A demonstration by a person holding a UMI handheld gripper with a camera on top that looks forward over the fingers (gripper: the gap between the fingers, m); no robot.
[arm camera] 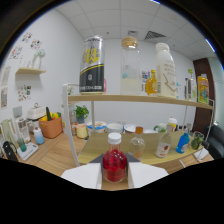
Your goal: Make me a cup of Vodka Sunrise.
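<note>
From the gripper view, a small bottle of red liquid (114, 162) stands upright between the two white fingers (82, 176), its long axis vertical and its white cap pointing straight up toward the shelf above. The gripper (114, 176) has one pale finger at either side of the bottle's rounded lower body; the finger edges appear to meet the bottle's sides, but whether both truly press on it or merely flank it cannot be told, since the bottle's base and the finger bodies vanish into the dark lower part of the view. Just beyond the bottle lies a wooden shelf unit (135, 99) with white posts. On its lower board, behind the red bottle, stand a small clear bottle (136, 146), a bottle with a red label (163, 145) and a blue bottle (183, 142), all upright. On the upper board stand a tall dark can with yellow lettering (92, 65), a clear bottle with a wooden stopper (130, 65), a yellow-orange bottle (151, 83) and a large milky-white bottle (166, 70), all upright too. To one side of the shelf, on the wooden table (50, 152), sit an orange pot (51, 126) and a small green plant (81, 112).
</note>
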